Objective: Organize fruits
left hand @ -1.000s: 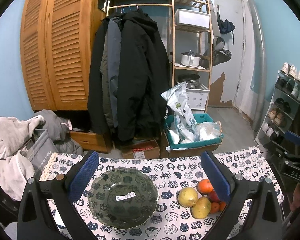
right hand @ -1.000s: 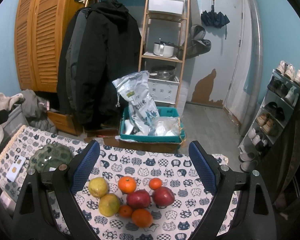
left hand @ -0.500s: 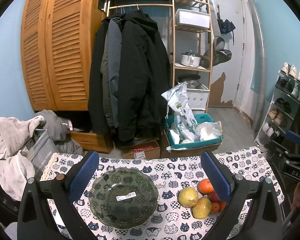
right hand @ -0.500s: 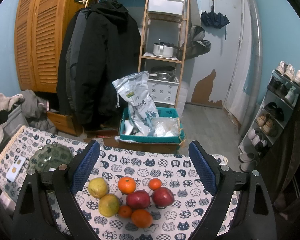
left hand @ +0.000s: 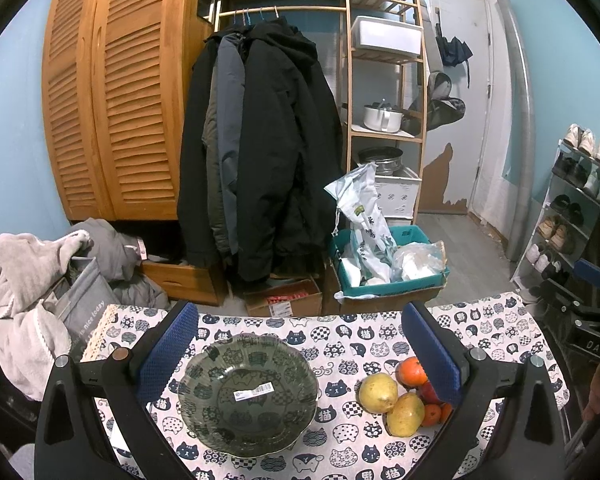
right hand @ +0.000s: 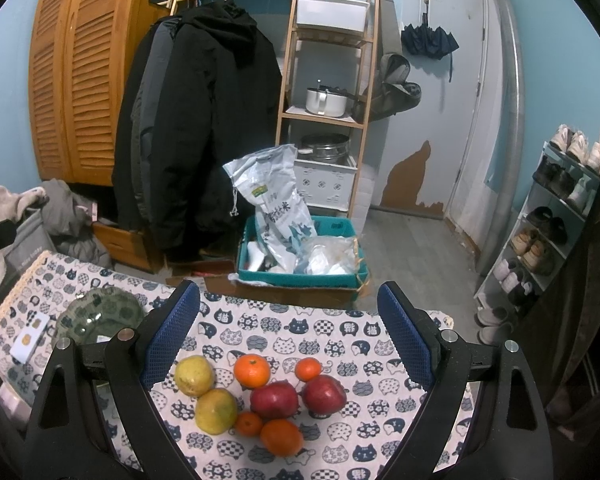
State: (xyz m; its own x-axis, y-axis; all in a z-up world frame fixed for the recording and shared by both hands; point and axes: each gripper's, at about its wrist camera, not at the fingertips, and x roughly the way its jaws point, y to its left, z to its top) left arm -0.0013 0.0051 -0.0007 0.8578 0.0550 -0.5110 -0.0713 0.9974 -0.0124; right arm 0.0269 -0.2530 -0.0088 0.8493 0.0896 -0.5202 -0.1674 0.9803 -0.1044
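A dark glass bowl (left hand: 248, 394) with a barcode sticker sits empty on the cat-print tablecloth (left hand: 340, 340). It also shows at the left in the right wrist view (right hand: 100, 316). Fruit lies in a cluster to its right: two yellow pears (right hand: 194, 375) (right hand: 216, 411), two red apples (right hand: 275, 399) (right hand: 324, 394) and several oranges (right hand: 252, 370). My left gripper (left hand: 300, 354) is open and empty above the bowl. My right gripper (right hand: 288, 336) is open and empty above the fruit. The right gripper's body shows at the right edge of the left wrist view (left hand: 588, 316).
A white card (right hand: 30, 338) lies left of the bowl. Beyond the table's far edge stand a teal crate with bags (right hand: 300, 252), cardboard boxes, hanging coats (left hand: 256, 152), a wooden shelf (right hand: 324, 80) and a shoe rack (right hand: 552, 232). Grey clothes (left hand: 24, 280) are piled at the left.
Both views have shifted only slightly. Bowl and fruit lie as before and both grippers stay open.
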